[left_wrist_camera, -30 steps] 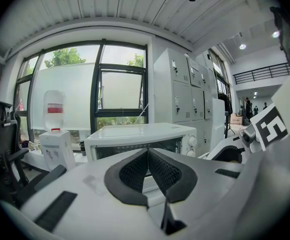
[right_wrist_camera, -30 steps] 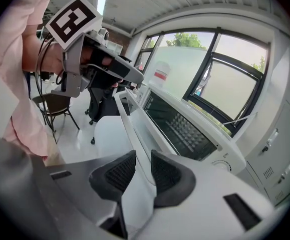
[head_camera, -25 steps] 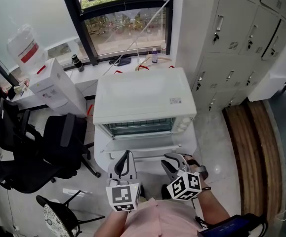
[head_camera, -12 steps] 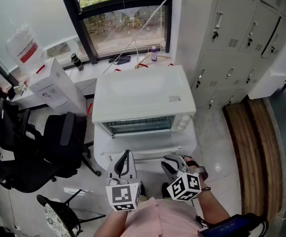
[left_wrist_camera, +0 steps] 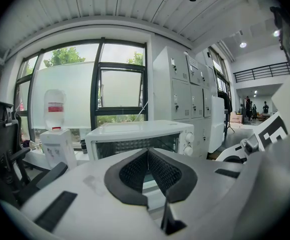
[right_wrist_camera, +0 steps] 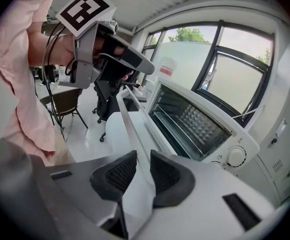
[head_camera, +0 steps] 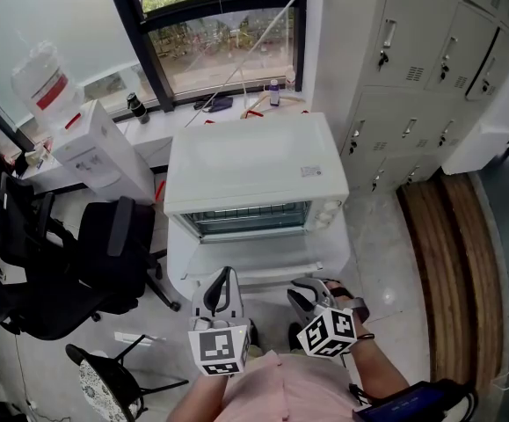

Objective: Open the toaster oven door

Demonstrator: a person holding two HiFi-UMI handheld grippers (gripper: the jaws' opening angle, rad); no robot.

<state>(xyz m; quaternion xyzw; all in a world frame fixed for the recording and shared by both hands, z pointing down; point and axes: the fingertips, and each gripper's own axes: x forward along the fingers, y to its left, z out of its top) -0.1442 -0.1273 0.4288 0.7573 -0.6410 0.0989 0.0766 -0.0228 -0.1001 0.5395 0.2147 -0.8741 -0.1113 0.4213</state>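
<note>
Toaster oven [head_camera: 250, 170] sits at the bench [head_camera: 180, 281] far edge. Its door [head_camera: 254, 251] is fully down and flat, reaching toward the near edge, with the wire rack [head_camera: 250, 220] exposed and the knobs [head_camera: 329, 221] front-right. Right gripper [right_wrist_camera: 143, 161] has its jaws clamped on the right end of the door handle [right_wrist_camera: 129, 119]. Left gripper [left_wrist_camera: 148, 151] hangs over the near-left edge, jaws closed and empty. Office chair [head_camera: 105, 253] and water dispenser [head_camera: 96, 152] stand off the left edge, lockers [head_camera: 412, 77] off the right. Nothing blocks the door.
</note>
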